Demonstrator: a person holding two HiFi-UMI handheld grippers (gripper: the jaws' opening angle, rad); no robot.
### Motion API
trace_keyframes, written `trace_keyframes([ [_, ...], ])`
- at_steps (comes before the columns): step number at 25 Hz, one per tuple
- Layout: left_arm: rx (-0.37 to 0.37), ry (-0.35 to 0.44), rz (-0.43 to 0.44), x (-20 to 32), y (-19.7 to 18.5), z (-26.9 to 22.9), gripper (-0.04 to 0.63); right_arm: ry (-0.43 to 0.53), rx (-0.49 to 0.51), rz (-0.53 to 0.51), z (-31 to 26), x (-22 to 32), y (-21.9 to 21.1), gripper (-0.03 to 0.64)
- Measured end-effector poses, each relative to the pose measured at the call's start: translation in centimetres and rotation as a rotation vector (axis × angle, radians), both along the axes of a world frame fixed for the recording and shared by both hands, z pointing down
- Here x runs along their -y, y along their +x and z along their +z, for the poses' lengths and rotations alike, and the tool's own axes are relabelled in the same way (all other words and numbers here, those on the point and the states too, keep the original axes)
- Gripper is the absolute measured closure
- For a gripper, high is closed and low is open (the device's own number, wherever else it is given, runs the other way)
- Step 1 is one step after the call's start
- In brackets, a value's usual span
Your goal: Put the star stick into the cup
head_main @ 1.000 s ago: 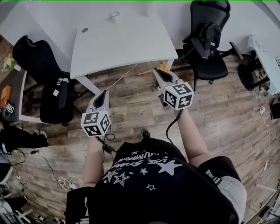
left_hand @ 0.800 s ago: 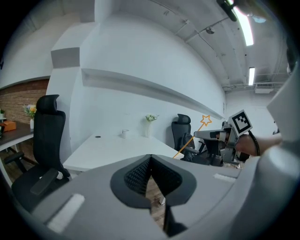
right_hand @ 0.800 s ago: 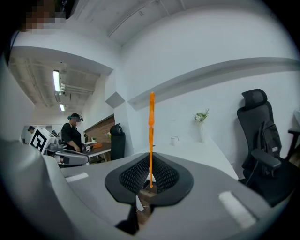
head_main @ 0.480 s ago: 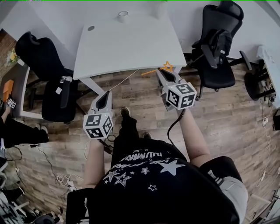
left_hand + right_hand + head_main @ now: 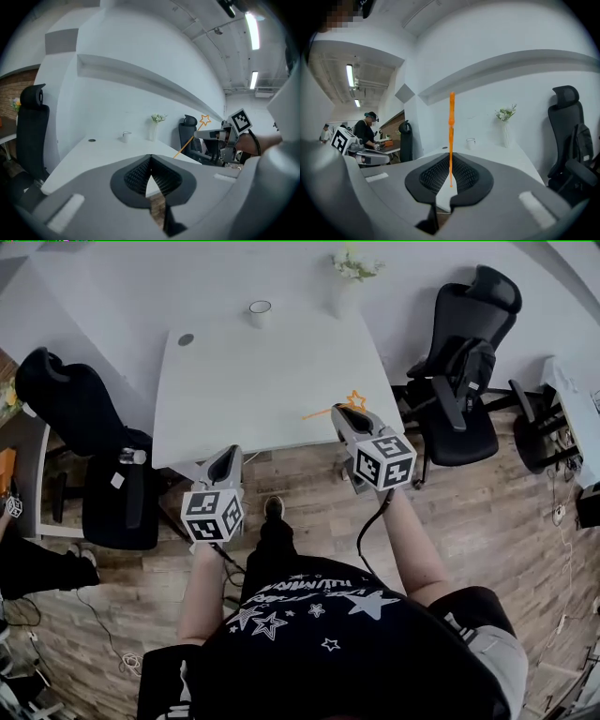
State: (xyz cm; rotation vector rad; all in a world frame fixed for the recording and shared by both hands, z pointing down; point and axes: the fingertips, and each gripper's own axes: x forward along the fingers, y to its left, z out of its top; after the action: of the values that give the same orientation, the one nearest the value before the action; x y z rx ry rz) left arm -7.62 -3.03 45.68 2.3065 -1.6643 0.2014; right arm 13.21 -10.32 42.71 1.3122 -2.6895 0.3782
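An orange star stick (image 5: 336, 409) pokes out of my right gripper (image 5: 344, 416), which is shut on its lower end; the star tip hangs over the front right edge of the white table (image 5: 272, 371). In the right gripper view the star stick (image 5: 451, 131) stands upright between the shut jaws of the right gripper (image 5: 450, 180). A small white cup (image 5: 260, 308) stands at the table's far edge, also seen as the cup (image 5: 470, 143) and the cup (image 5: 125, 136). My left gripper (image 5: 225, 459) is shut and empty, just off the table's front edge.
A vase of flowers (image 5: 349, 268) stands at the far right of the table, near the cup. A round cable hole (image 5: 186, 338) lies at the far left. Black office chairs stand to the left (image 5: 89, 418) and right (image 5: 464, 381). A person (image 5: 365, 131) stands far off.
The person has stepped toward the table. Both grippers have moved forward to its front edge, and the star tip now reaches over the tabletop. The right gripper's hold is unchanged.
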Motion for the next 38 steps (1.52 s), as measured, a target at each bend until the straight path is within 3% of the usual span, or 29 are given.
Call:
trace_keyframes([
  [11,-0.008,0.004,0.045,14.2,-3.5,-1.2,0.592,-0.009,0.000,0.050,-0.9,12.9,-3.8,0.584],
  [38,-0.023,0.036,0.128,36.1,-10.7,-3.1,0.592,0.069,-0.025,0.124,-5.2,35.4,-11.9,0.584],
])
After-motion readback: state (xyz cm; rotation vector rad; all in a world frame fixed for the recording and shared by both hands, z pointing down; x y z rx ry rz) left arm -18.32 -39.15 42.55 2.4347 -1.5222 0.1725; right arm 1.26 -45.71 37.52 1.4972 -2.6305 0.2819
